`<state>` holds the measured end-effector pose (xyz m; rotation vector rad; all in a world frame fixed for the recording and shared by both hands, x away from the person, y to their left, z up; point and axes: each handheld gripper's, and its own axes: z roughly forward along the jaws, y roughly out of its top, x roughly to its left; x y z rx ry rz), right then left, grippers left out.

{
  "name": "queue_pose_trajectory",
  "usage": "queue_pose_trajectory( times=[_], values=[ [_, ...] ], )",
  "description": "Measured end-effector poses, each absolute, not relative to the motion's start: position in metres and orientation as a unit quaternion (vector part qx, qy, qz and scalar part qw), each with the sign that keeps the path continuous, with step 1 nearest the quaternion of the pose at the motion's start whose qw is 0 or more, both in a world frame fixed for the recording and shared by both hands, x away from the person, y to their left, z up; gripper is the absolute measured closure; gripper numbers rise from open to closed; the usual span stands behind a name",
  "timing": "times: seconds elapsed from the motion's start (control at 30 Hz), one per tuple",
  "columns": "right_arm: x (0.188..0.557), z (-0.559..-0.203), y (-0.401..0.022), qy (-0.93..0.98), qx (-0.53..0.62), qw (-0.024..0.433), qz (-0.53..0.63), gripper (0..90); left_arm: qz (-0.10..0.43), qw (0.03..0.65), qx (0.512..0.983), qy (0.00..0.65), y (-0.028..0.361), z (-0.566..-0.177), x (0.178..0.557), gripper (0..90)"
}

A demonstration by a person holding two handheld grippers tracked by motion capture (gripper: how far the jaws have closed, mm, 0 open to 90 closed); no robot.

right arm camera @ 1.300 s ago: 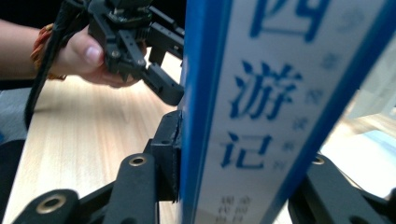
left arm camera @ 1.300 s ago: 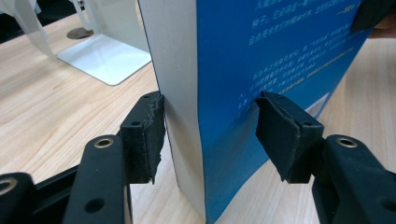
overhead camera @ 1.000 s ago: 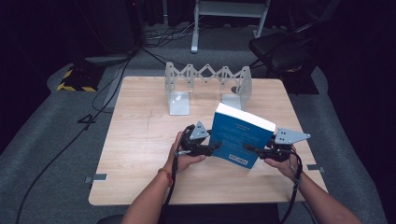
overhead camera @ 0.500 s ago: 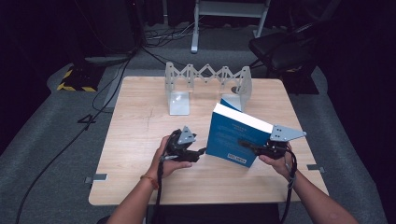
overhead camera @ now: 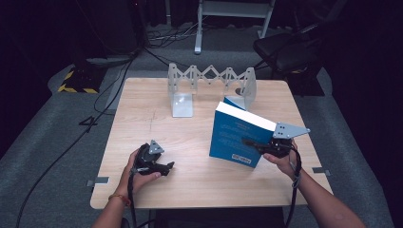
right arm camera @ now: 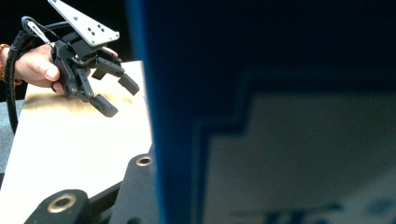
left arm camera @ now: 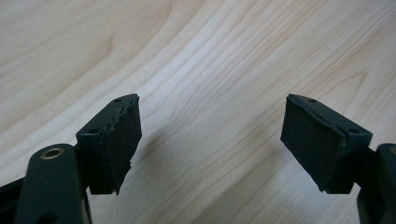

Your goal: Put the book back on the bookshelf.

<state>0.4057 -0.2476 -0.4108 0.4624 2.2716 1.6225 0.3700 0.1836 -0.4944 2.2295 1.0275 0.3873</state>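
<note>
The right gripper (overhead camera: 254,144) is clamped on the blue book (overhead camera: 235,137), held tilted near the bookend rack (overhead camera: 211,83). The left gripper (overhead camera: 165,167), its fingers just opened with nothing between them, sits clear; probably slot the book in upright, slowly.

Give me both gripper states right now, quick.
Left gripper: open, nothing between the pads, jaws have just been opening, over bare table.
Right gripper: shut on the blue book, holding it tilted on edge.
</note>
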Motion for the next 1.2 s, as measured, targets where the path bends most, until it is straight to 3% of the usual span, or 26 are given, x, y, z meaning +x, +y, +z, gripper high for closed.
queue_pose_trajectory(
  times=[0.47, 1.2],
  values=[
    [0.425, -0.402, -0.244, 0.788, 0.177, 0.159, 0.568, 61.7, 0.154, 0.339, 0.841, 0.393, 0.192, -0.504, 0.373, 17.6],
    [0.456, -0.379, -0.244, 0.788, 0.205, 0.232, 0.532, 61.9, 0.147, 0.345, 0.841, 0.389, 0.192, -0.504, 0.373, 17.1]
  ],
)
